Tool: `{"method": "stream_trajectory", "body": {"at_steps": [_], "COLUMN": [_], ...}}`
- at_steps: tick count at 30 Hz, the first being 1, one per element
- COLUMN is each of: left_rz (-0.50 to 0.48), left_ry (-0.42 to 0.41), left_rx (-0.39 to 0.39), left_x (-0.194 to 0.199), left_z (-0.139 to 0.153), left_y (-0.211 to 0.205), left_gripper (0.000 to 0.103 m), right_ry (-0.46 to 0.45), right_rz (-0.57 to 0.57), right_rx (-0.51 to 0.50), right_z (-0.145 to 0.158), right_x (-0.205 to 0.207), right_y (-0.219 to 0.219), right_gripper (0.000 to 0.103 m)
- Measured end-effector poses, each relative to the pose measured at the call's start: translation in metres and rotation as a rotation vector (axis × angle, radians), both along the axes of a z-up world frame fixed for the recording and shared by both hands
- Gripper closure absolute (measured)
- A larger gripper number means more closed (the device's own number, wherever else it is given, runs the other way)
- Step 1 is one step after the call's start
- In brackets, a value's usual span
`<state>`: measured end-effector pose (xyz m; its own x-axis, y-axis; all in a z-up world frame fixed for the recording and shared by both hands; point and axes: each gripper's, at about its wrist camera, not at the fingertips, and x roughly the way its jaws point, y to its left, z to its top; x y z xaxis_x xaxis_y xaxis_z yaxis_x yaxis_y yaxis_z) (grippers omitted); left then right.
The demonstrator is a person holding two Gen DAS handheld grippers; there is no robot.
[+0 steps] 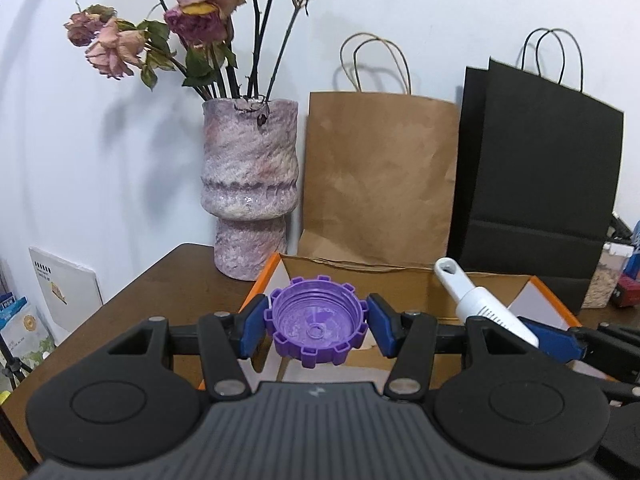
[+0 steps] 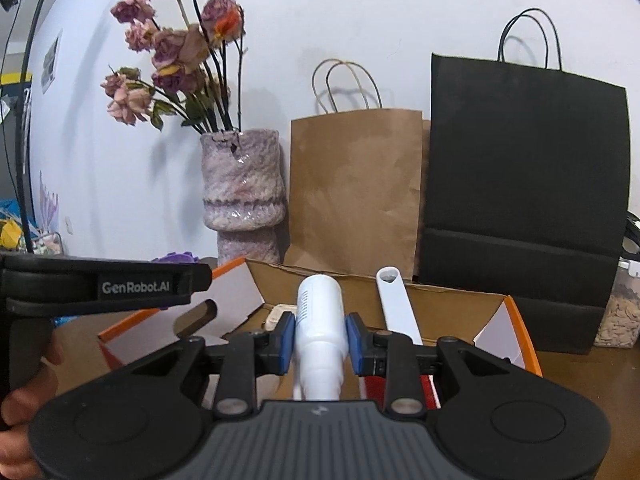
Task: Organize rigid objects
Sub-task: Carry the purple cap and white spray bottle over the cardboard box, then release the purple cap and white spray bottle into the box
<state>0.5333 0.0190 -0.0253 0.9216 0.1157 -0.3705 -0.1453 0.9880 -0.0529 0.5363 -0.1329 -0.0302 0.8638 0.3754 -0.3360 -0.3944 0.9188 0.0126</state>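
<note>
The left gripper [image 1: 316, 330] sits at lower centre of the left wrist view, its blue pads [image 1: 253, 330] pinching a purple cap [image 1: 316, 326] from both sides. The cap is notched round its rim and held open side up, above the near left part of an orange-edged box [image 1: 264, 280]. At right of the same frame a white tool [image 1: 484, 304] slants up to the left over the box, its looped end uppermost, with the blue pad of the other gripper just under its lower end.

In the right wrist view the right gripper [image 2: 319, 338] is at lower centre, its fingers [image 2: 286, 340] clamped on the white tool [image 2: 319, 320], on its round body. A flat white handle with a hole [image 2: 396, 304] rises just right of the body; how it joins the body cannot be told. The box [image 2: 516, 320] lies open beneath, cardboard brown inside.

Behind the box, against the wall, stand a mottled pink vase [image 1: 250, 188] of dried roses [image 1: 192, 12] at centre left, a brown bag [image 1: 380, 176] in the middle and a black bag [image 1: 536, 160] at right. All rest on a dark wooden table [image 1: 160, 288]. The left gripper's black body crosses the left edge of the right wrist view, with a hand [image 2: 16, 400] on its grip
</note>
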Motion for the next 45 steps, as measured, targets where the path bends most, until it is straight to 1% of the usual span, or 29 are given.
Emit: {"method": "stream_trajectory", "body": {"at_steps": [9,10,11,12,13,14,15,16,17,21,32,40,45], "left_rz": [0.009,0.008,0.003,-0.002,-0.002,-0.005,-0.012,-0.013,-0.01,0.008,0.021,0.012,0.007], "left_ry": [0.017,0.02,0.023,0.021,0.013,0.002,-0.007,-0.013,-0.015,-0.005,-0.003,-0.009,-0.013], "left_rx": [0.021,0.028,0.034,0.038,0.043,0.049,0.05,0.05,0.049,0.046,0.038,0.012,0.02], "left_x": [0.018,0.019,0.019,0.019,0.018,0.016,0.015,0.014,0.013,0.016,0.014,0.002,-0.009], "left_z": [-0.009,-0.01,-0.01,-0.011,-0.011,-0.011,-0.01,-0.009,-0.008,-0.009,-0.008,-0.004,-0.004], "left_y": [0.004,0.003,0.002,0.002,0.001,0.001,0.001,0.001,0.002,0.004,0.007,0.009,0.007], "left_gripper": [0.047,0.043,0.036,0.018,0.007,0.002,0.0,0.0,0.0,0.0,0.0,0.0,0.0], "right_ry": [0.01,0.018,0.032,0.042,0.047,0.054,0.057,0.051,0.043,0.042,0.046,0.042,0.037], "right_rz": [-0.004,-0.008,-0.009,-0.012,-0.015,-0.02,-0.027,-0.036,-0.045,-0.073,-0.079,-0.087,-0.083], "right_rx": [-0.056,-0.059,-0.061,-0.061,-0.061,-0.063,-0.059,-0.053,-0.051,-0.053,-0.059,-0.065,-0.072], "right_z": [-0.01,-0.011,-0.012,-0.013,-0.014,-0.015,-0.015,-0.015,-0.015,-0.014,-0.014,-0.012,-0.01], "right_x": [0.018,0.019,0.02,0.022,0.022,0.023,0.023,0.022,0.021,0.023,0.021,0.01,0.0], "right_y": [0.002,0.001,0.001,0.0,-0.001,-0.002,-0.004,-0.006,-0.008,-0.012,-0.012,-0.016,-0.018], "right_gripper": [0.076,0.076,0.076,0.075,0.062,0.036,0.023,0.004,0.001,0.0,0.0,0.0,0.0]}}
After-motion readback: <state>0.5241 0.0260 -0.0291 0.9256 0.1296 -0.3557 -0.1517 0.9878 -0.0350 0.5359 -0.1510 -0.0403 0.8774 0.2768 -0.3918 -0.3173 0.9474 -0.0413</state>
